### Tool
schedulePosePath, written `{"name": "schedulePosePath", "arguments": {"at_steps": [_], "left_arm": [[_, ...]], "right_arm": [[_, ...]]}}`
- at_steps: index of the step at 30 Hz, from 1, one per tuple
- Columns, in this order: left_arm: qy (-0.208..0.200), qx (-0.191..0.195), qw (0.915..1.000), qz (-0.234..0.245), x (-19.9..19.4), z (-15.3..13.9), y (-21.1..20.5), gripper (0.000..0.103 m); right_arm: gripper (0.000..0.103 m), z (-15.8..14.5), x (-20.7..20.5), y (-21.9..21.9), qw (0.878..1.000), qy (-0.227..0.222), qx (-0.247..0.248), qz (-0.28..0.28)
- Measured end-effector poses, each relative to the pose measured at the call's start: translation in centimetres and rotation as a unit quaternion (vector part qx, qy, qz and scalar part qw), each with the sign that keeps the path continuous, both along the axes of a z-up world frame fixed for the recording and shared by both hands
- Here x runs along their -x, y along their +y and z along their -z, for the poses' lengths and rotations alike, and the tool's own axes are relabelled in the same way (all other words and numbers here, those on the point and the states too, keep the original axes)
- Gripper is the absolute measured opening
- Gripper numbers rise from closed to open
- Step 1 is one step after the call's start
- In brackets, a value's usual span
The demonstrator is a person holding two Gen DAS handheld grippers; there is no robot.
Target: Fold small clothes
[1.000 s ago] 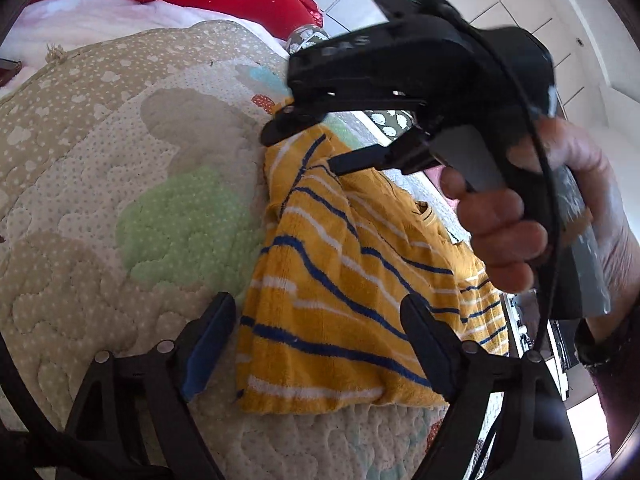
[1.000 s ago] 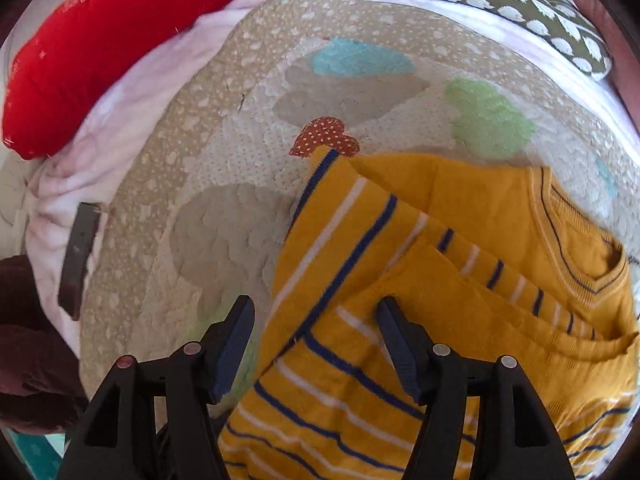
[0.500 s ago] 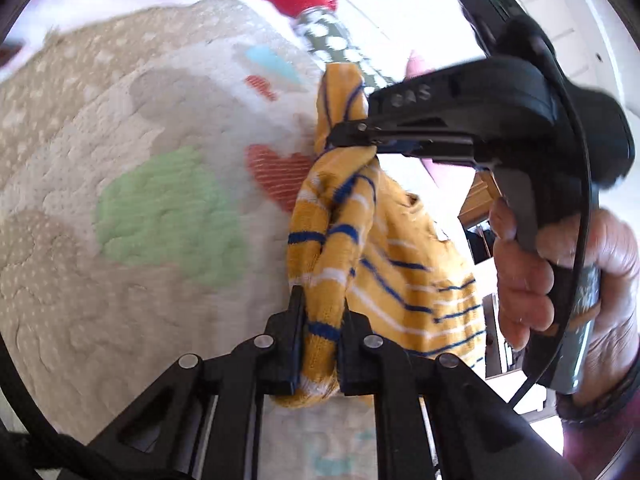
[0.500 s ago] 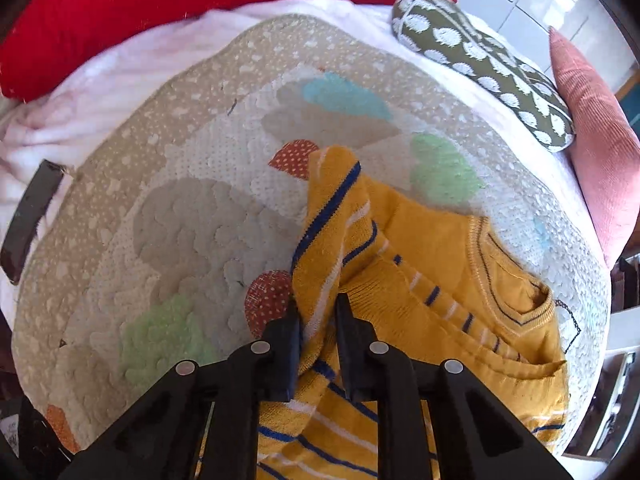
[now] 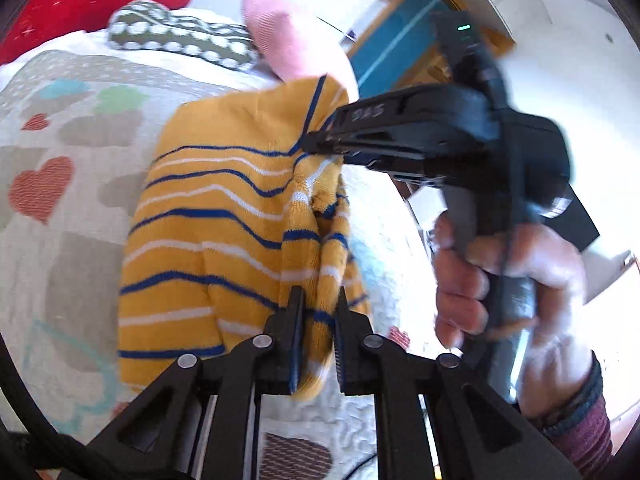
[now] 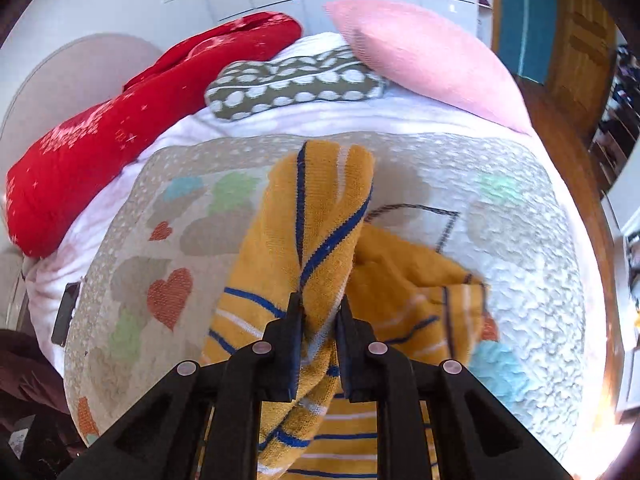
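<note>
A small yellow sweater (image 5: 224, 240) with blue and white stripes is lifted off the quilt (image 5: 60, 240). My left gripper (image 5: 318, 304) is shut on a bunched edge of it near the hem. My right gripper (image 6: 318, 312) is shut on another bunched edge, which stands up above its jaws; it also shows in the left wrist view (image 5: 320, 146), pinching the sweater's upper edge. The sweater (image 6: 316, 248) hangs stretched between the two grippers, with part of it resting on the quilt (image 6: 520, 280).
The quilt has heart patches and lies on a bed. A red pillow (image 6: 120, 128), a dotted olive cushion (image 6: 296, 80) and a pink pillow (image 6: 432, 60) lie at the far end. A dark flat object (image 6: 66, 312) sits at the left edge.
Both grippers have lifted the pinched sweater edge higher and carried it across towards the pillows, so the sweater turns over. A second ago both grippers were open over the flat sweater.
</note>
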State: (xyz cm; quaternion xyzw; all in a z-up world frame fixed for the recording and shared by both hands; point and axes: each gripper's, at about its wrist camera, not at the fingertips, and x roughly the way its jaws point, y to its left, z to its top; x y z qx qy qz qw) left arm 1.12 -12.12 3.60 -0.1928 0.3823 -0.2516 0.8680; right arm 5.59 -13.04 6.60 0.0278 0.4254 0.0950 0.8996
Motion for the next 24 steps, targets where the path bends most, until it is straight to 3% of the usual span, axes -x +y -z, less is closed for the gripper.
{"name": "schedulePosePath", "arguments": {"at_steps": [4,6,8,10,14,18,19,21,22,23,24], "left_arm": [[0.033,-0.001,0.9988,0.035,0.4,0.8,-1.1,0.012],[0.041,-0.011,0.9986,0.033,0.9,1.1,-0.3,0.017],[0.044,-0.022,0.9987,0.017,1.9,1.4,1.3,0.023],[0.047,-0.026,0.9985,-0.003,2.6,1.7,3.1,0.028],[0.062,-0.023,0.9969,-0.043,2.7,3.0,5.8,0.03],[0.08,-0.016,0.9942,-0.07,3.1,4.7,7.8,0.031],[0.085,-0.012,0.9936,-0.072,3.3,4.9,7.9,0.031],[0.087,-0.014,0.9933,-0.075,3.8,4.8,7.9,0.034],[0.084,-0.019,0.9934,-0.076,4.0,4.6,7.8,0.035],[0.08,-0.023,0.9936,-0.077,4.6,4.2,7.6,0.035],[0.076,-0.028,0.9935,-0.08,4.7,3.9,7.5,0.036]], "right_arm": [[0.017,3.5,-1.4,-4.5,0.998,0.041,0.032,0.019],[0.018,4.4,-1.0,-6.4,0.997,0.027,0.041,0.052],[0.029,4.5,0.2,-8.2,0.998,0.017,-0.007,0.061],[0.033,4.3,2.1,-9.5,0.997,0.005,-0.053,0.055],[0.036,5.0,6.9,-9.4,0.995,-0.012,-0.091,0.027],[0.055,7.3,9.9,-7.7,0.988,0.001,-0.152,-0.003],[0.061,8.0,10.3,-7.0,0.989,0.005,-0.15,-0.003],[0.062,9.4,10.1,-5.8,0.993,0.01,-0.12,0.004],[0.044,10.0,9.8,-5.3,0.994,0.012,-0.108,0.001],[0.009,10.4,9.6,-5.0,0.994,0.016,-0.109,-0.012],[0.009,10.3,9.5,-5.1,0.992,0.016,-0.121,-0.017]]}}
